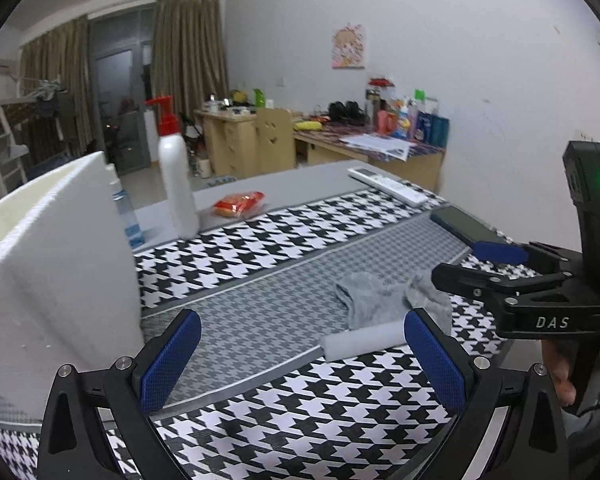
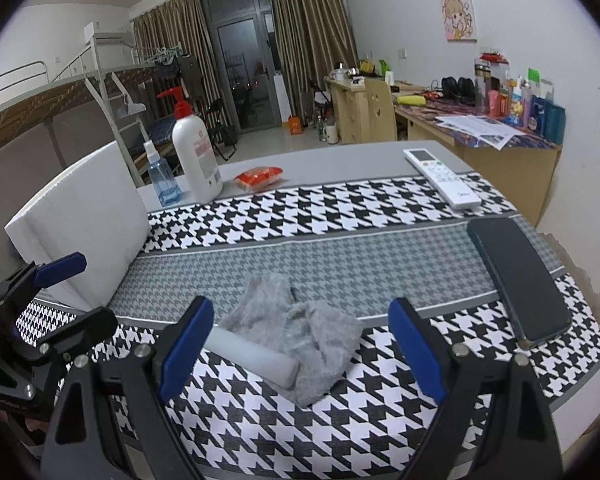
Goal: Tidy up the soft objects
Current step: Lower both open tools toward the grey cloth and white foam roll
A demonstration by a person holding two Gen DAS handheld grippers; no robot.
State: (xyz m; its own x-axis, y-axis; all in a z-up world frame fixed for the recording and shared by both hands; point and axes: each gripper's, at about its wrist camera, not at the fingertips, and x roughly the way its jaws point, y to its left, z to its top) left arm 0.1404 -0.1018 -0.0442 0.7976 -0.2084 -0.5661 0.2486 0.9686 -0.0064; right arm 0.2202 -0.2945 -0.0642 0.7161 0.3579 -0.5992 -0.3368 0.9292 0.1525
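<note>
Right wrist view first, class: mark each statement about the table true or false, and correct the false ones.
1. The grey sock lies against the white foam roll. True.
2. The right gripper is shut on the sock. False: open, holding nothing.
3. The dark phone lies right of the sock. True.
4. The lotion pump bottle has fallen over. False: it stands upright.
5. The left gripper is open. True.

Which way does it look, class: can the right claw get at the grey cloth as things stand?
Probably yes. The right claw is open, the grey cloth lies directly ahead, and only the white foam roll rests against it.
</note>
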